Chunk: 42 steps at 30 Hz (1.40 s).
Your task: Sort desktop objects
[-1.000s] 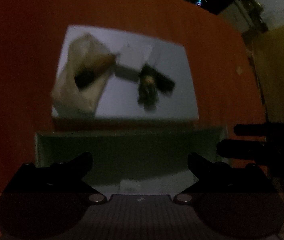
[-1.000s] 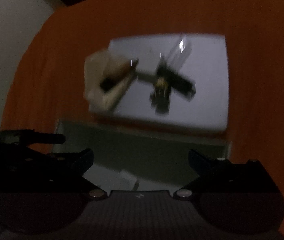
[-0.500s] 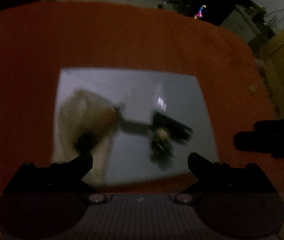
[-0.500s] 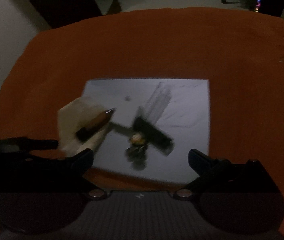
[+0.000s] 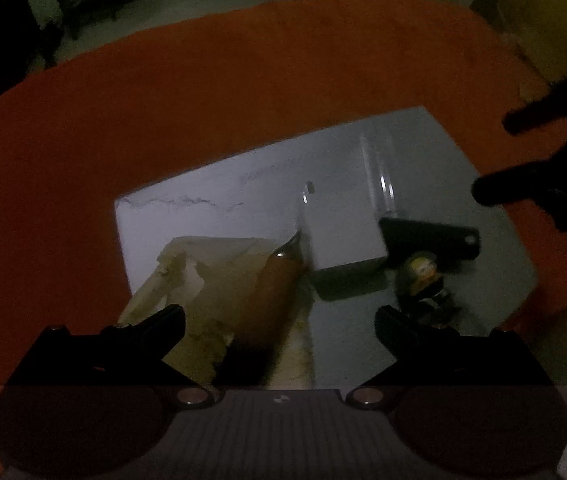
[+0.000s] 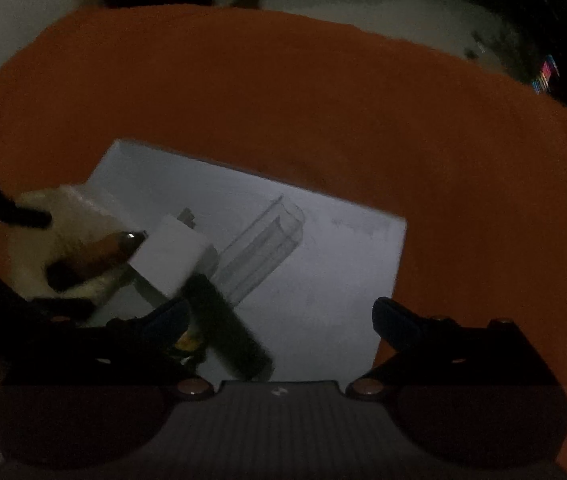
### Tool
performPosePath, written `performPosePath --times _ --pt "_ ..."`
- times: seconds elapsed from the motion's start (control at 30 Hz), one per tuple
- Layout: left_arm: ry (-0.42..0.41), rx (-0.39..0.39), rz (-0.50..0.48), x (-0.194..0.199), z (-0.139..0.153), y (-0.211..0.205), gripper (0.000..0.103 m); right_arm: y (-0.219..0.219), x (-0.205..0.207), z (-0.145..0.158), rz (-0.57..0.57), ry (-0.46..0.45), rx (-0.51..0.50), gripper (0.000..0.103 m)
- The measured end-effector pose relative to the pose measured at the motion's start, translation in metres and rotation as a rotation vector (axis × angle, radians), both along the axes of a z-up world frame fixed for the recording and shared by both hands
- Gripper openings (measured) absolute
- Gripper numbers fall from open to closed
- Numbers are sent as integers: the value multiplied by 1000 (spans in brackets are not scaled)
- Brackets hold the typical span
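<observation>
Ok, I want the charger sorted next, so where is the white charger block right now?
The white charger block lies mid-sheet on the white sheet, in both wrist views, between the brown marker on the crumpled paper and the black bar.
</observation>
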<state>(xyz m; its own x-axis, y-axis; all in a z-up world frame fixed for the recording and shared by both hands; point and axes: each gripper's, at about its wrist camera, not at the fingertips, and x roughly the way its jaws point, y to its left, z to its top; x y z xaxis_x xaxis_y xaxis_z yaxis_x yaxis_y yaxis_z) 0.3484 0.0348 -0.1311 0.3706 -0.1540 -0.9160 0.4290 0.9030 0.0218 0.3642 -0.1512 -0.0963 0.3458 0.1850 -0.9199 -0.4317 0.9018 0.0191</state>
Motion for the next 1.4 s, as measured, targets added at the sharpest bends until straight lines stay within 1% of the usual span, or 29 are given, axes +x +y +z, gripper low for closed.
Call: performPosePath --times 0.03,0.13,0.2,0.23,0.3,0.37,0.4,0.43,0.47,0.5,0.53,0.57,0.6,0.63,0.7,0.8,0.87,0.93,1.03,1.07,1.1,1.13,1.17,1.2,1.23,1.3,1.33,1.4 --pt "-20 -1 -5 0 1 0 102 1 1 -3 17 -1 -9 97" --pt "-20 -45 -17 -1 4 3 102 3 3 -11 33 19 -23 93" --pt "-40 -31 -38 -4 4 1 102 6 1 -16 35 35 -32 91" --pt "-48 -7 -49 -6 3 -1 102 8 0 -19 42 44 -38 89" --pt "-61 30 -73 -8 2 -5 98 12 -3 -24 54 53 -43 78" --pt "-66 48 -93 -10 1 -9 90 18 -5 -32 66 69 -69 70" --pt "-61 49 -103 -11 1 -10 88 20 -7 -36 74 74 -77 66" --pt "-57 49 -113 -13 1 -11 82 21 -8 -40 82 79 -83 64" --pt "-57 51 -120 -14 0 -12 71 22 -9 -44 90 84 -90 64" --pt "-60 54 -130 -15 1 -13 64 22 -11 -44 92 75 -78 62" --pt "-62 56 -139 -16 2 -14 50 22 -11 -44 100 68 -62 61" --pt "-65 59 -148 -17 2 -16 47 22 -11 -43 111 70 -50 57" --pt "-75 56 -155 -18 4 -17 47 21 -11 -43 119 72 -42 53" --pt "-76 50 -160 -19 5 -18 47 20 -11 -43 125 71 -33 52" --pt "-65 56 -155 -18 4 -18 47 17 -12 -43 132 79 -23 52" --pt "-78 98 -153 -17 0 -14 48 17 -14 -44 152 93 -21 52" --pt "-52 100 -146 -14 -5 -12 48 18 -15 -45 169 103 -23 52" --pt "-35 108 -138 -12 -12 -10 48 20 -18 -48 192 105 -35 52" --pt "-29 139 -131 -11 -20 -12 48 24 -24 -56 216 101 -89 52" --pt "-26 148 -135 -11 -23 -14 48 26 -26 -59 229 100 -100 50" --pt "-27 156 -139 -12 -25 -16 48 27 -29 -60 241 92 -104 45" --pt "-27 156 -137 -12 -26 -17 48 27 -31 -59 245 86 -96 42" --pt "-27 149 -130 -12 -26 -17 46 27 -31 -59 240 83 -87 35" --pt "-23 125 -115 -13 -24 -15 43 27 -31 -58 234 81 -82 35" --pt "-19 101 -101 -13 -21 -12 37 25 -30 -57 227 84 -79 35" --pt "-10 53 -71 -13 -16 -7 34 23 -31 -56 222 88 -77 34" --pt "-6 29 -57 -13 -14 -4 31 22 -32 -55 223 95 -82 34" --pt "9 -4 1 -15 -10 0 27 19 -31 -51 219 108 -83 33"
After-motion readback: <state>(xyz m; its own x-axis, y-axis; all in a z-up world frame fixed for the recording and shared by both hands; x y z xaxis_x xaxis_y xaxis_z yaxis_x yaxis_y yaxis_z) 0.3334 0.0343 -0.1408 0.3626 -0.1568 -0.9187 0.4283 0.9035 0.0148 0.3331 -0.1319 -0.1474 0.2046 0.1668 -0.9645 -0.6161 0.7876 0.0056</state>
